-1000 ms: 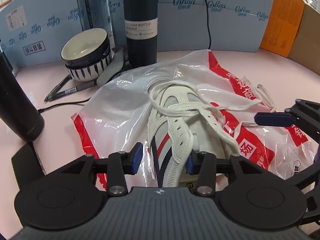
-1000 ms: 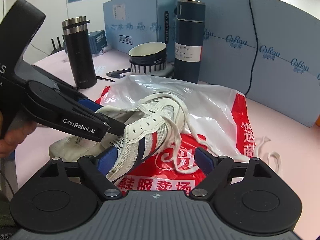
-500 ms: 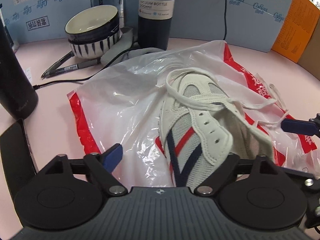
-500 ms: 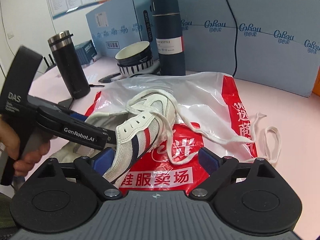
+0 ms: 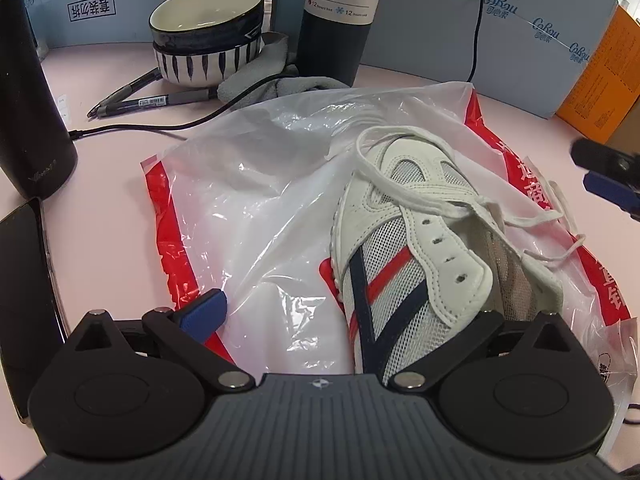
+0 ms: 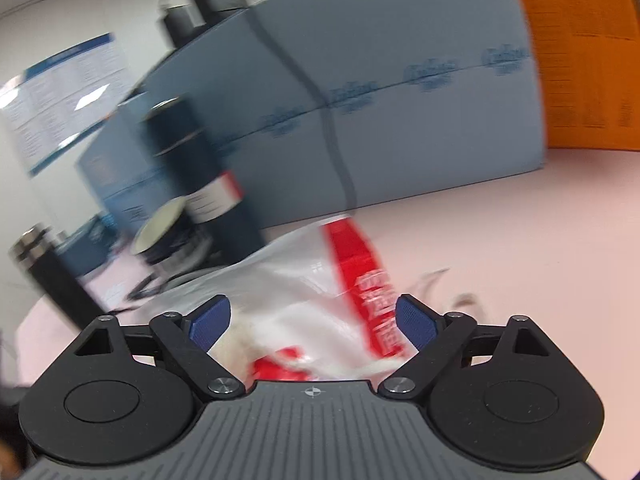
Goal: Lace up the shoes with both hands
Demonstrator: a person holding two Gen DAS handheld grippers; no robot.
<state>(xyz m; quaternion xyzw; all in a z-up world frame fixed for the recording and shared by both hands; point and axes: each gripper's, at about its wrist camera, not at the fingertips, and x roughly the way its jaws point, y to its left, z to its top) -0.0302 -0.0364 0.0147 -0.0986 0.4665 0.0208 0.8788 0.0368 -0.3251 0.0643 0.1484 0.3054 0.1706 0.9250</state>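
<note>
Shoe: white leather-and-mesh sneaker with navy and red stripes, my landmark; it lies on its side on the bag, heel end at my left gripper.
Lace: flat white cotton, loosely looped over the toe, trailing right onto the bag.
Bag: thin crinkled plastic, translucent white with red printed borders, spread under the shoe.
Left gripper: I see its jaws opening wide; the shoe's heel sits between them, the blue ribbed pad clear of it.
Right gripper: my view is blurred; jaws closing but apart, nothing pinched, only bag beneath.
Behind the shoe: glazed striped bowls, matte dark vacuum bottle, two pens, grey cloth.
Surface: smooth pale pink desk.
Room: blue printed cardboard panels wall the desk's far side.
</note>
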